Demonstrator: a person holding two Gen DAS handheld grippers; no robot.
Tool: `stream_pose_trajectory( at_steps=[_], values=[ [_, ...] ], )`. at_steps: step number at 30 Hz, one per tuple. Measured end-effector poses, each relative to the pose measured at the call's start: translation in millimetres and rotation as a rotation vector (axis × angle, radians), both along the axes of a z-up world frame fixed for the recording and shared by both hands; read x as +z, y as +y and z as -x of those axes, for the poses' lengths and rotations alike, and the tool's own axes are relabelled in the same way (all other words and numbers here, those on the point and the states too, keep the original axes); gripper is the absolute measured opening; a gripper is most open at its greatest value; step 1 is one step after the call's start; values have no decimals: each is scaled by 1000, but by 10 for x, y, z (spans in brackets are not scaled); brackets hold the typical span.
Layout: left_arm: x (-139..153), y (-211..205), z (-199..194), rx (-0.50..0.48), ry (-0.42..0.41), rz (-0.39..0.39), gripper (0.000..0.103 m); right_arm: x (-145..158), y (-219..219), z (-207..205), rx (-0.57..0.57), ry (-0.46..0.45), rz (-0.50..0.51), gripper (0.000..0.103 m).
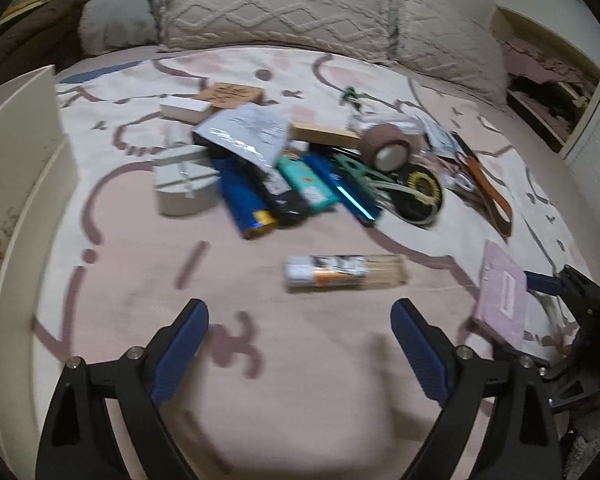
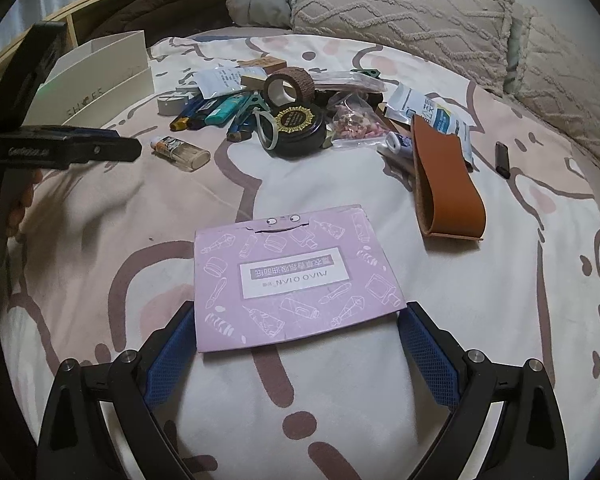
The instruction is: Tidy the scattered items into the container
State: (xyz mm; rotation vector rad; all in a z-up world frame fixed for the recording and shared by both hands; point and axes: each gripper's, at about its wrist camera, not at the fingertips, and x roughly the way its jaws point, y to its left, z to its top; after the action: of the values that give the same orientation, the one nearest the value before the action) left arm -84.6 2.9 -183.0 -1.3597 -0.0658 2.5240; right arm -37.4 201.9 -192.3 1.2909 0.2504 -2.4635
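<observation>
The left gripper (image 1: pixel 300 344) hangs over the bed (image 1: pixel 320 392), jaws wide and empty, a small bottle (image 1: pixel 346 273) lying just ahead. The right gripper (image 2: pixel 296 340) has its jaws spread around a purple packet (image 2: pixel 296 276), pads apart from it. The white box (image 2: pixel 104 76) stands left of the pile.

Two wrist fisheyes, both angled down at a patterned bedspread (image 1: pixel 300 380) from close above.

Left wrist view looks forward past its own claw (image 1: pixel 300 344), the white box (image 1: pixel 28 168) off to that claw's left, the pile of small items (image 1: pixel 300 176) ahead. Right wrist view sits nearer, its claw (image 2: pixel 296 344) at the purple card (image 2: pixel 296 280). Both views share the pile, the small clear bottle (image 1: pixel 346 273), the card and the pillows (image 2: pixel 400 4) beyond; each catches the other claw at its edge.
</observation>
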Motion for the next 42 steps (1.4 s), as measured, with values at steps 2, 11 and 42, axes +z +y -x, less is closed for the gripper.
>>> stream_pose_trajectory(
  at_steps=[2,11,42],
  values=[
    [-31,91,-18,-8,-7,-4,94,-3,-1,2,0,-1,-1,98],
    [-83,290,24,43,5,-21,99,-13,-10,1,-5,-2,-13,102],
    [-246,363,92,86,12,-24,102,-52,-48,234,4,-56,0,103]
  ],
)
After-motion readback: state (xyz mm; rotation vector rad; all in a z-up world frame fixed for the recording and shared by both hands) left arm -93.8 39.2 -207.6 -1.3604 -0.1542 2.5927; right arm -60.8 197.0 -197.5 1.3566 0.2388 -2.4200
